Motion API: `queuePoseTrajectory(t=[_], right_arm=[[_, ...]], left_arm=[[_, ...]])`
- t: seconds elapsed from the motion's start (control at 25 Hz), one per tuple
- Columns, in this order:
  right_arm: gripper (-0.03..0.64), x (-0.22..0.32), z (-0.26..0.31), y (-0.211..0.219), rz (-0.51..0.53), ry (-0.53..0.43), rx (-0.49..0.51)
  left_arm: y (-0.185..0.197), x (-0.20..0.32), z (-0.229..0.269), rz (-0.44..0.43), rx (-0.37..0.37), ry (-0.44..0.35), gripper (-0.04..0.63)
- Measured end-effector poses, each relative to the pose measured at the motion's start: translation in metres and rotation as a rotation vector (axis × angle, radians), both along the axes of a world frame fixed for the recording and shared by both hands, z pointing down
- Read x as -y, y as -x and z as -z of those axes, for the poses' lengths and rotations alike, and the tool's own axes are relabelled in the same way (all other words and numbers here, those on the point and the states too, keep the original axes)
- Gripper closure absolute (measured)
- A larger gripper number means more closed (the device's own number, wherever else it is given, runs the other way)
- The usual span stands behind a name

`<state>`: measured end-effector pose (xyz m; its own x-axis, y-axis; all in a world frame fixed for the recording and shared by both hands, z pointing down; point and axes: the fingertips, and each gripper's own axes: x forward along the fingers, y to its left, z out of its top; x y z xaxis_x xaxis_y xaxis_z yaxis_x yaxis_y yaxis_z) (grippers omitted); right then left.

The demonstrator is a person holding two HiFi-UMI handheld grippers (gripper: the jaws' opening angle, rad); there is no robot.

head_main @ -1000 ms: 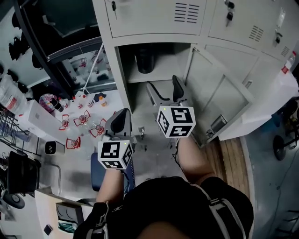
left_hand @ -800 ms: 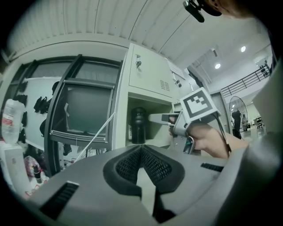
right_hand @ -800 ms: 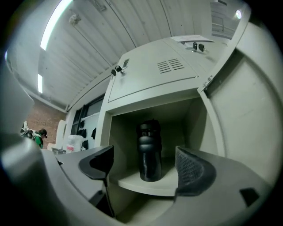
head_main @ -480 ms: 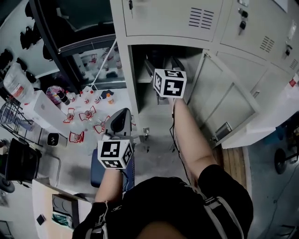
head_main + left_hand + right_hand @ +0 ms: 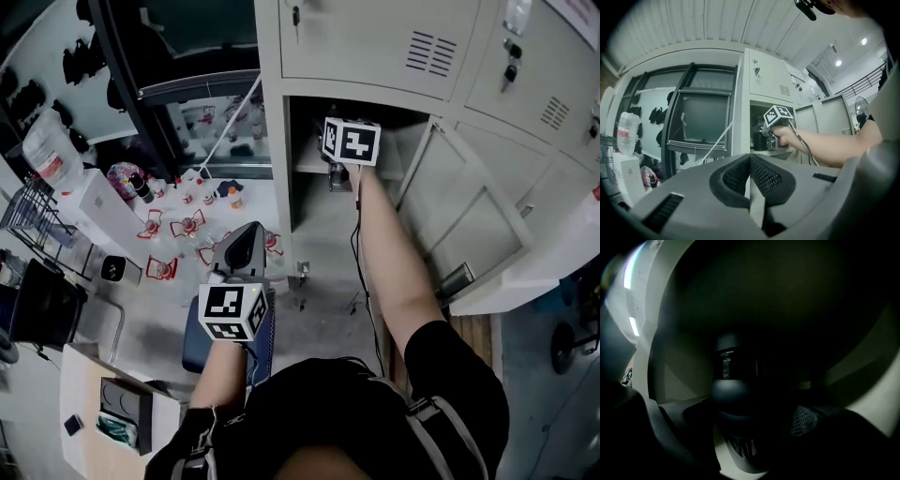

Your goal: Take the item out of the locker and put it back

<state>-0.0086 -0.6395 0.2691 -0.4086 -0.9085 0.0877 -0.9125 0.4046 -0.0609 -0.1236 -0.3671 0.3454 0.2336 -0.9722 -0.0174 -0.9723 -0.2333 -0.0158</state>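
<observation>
Right gripper (image 5: 752,418) is reaching level into the open locker (image 5: 281,141). Only its marker cube (image 5: 350,141) and the hand behind it show from the head view. Its jaws have just been opening and now stand wide apart, released.

The item (image 5: 736,394) stands upright on the locker shelf (image 5: 717,448), directly between those jaws. We see a strip of pale shelf between the item and the left-hand jaw, so there's no contact on that side. The mesh pad (image 5: 806,420) on the other side sits close to the item. It's too dark there for us to tell whether they touch.

Item look: near-black, round and taller than it is wide. It has a smooth bulging band about halfway up and a narrower upper section with a faint vertical glint. The lower section tapers and has vertical slots. The compartment is dim, so we can't read material or label. From the left gripper view it shows as a dark cylinder (image 5: 758,139) just ahead of the right gripper.

Left gripper (image 5: 750,164) is outside the locker, well to the side of the opening and held level. Its jaws are clenched together with nothing between them. The locker door (image 5: 469,216) is swung open to the right.
</observation>
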Motion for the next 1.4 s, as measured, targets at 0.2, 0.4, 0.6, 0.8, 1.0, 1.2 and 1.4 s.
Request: queuePoseTrajectory(t=[0.2,0.4,0.6,0.8,1.0,1.2,1.4], right_arm=[[0.169,0.002,-0.001,0.003,0.024,0.006,-0.002],[0.169,-0.011,-0.001,0.002,0.063,0.028,0.046],[0.169,-0.031,0.002,0.0,0.176,0.116,0.252],[0.169,-0.058,0.003,-0.003,0.253,0.146,0.341],[0.169,-0.094,-0.002,-0.011,0.273,0.111,0.307],[0.169,-0.139,-0.013,-0.019,0.306,0.062,0.282],[0.169,-0.186,-0.034,-0.029,0.253,-0.033,0.164]], left_arm=[[0.004,-0.001,-0.001,0.013,-0.003,0.002,0.583],[0.002,-0.003,-0.002,0.009,-0.006,0.004,0.583],[-0.007,-0.005,-0.005,-0.012,-0.007,0.012,0.583],[-0.013,-0.009,-0.006,-0.028,-0.014,0.018,0.583],[-0.024,-0.014,-0.008,-0.056,-0.024,0.021,0.583],[-0.033,-0.016,-0.008,-0.082,-0.031,0.021,0.583],[-0.042,-0.017,-0.008,-0.101,-0.038,0.017,0.583]])
